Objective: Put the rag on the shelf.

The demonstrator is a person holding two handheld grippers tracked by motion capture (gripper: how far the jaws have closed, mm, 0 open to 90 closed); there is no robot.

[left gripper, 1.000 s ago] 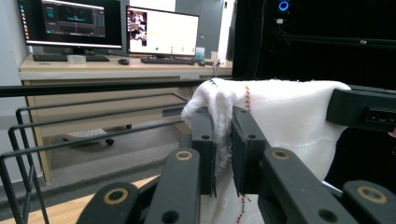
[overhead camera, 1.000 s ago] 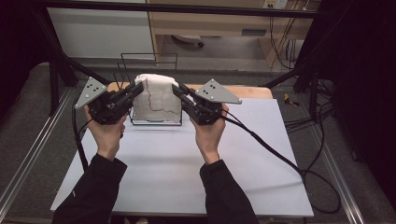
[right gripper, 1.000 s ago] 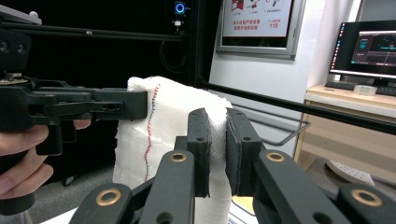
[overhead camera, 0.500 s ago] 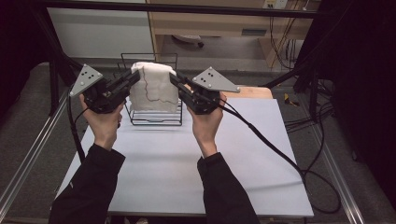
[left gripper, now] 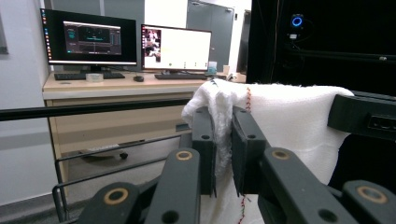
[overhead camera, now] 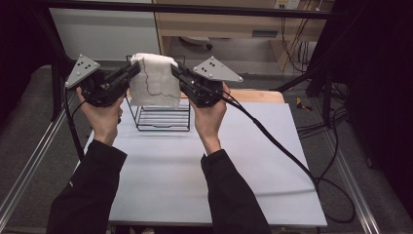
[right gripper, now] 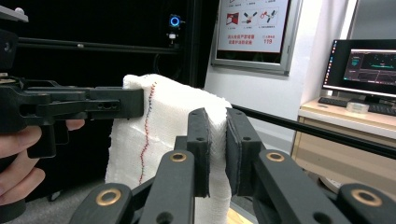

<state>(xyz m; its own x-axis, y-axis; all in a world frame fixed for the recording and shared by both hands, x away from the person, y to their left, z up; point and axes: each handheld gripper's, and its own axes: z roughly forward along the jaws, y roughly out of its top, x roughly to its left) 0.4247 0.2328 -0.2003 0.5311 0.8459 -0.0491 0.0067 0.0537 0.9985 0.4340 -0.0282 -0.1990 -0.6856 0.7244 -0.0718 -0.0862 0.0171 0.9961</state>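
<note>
A white woven cloth (overhead camera: 155, 81) with a dark stitched line hangs stretched between both grippers, above a black wire basket (overhead camera: 163, 118). My left gripper (overhead camera: 135, 68) is shut on the cloth's left top corner; in the left gripper view its jaws pinch the bunched cloth (left gripper: 280, 116) at the left gripper (left gripper: 223, 144). My right gripper (overhead camera: 174, 69) is shut on the right top corner, and in the right gripper view the cloth (right gripper: 163, 121) is clamped at the right gripper (right gripper: 215, 149). The cloth's lower edge hangs in front of the basket's upper part.
The basket stands at the back left of the white table (overhead camera: 219, 175). A wooden board (overhead camera: 258, 95) lies behind the table at the right. Black cables (overhead camera: 287, 151) trail from the right gripper across the table. A black frame bar (overhead camera: 195, 9) runs overhead at the back.
Both hands have lifted the cloth up out of the basket and spread slightly apart; the cloth now hangs higher, mostly above the basket's rim.
</note>
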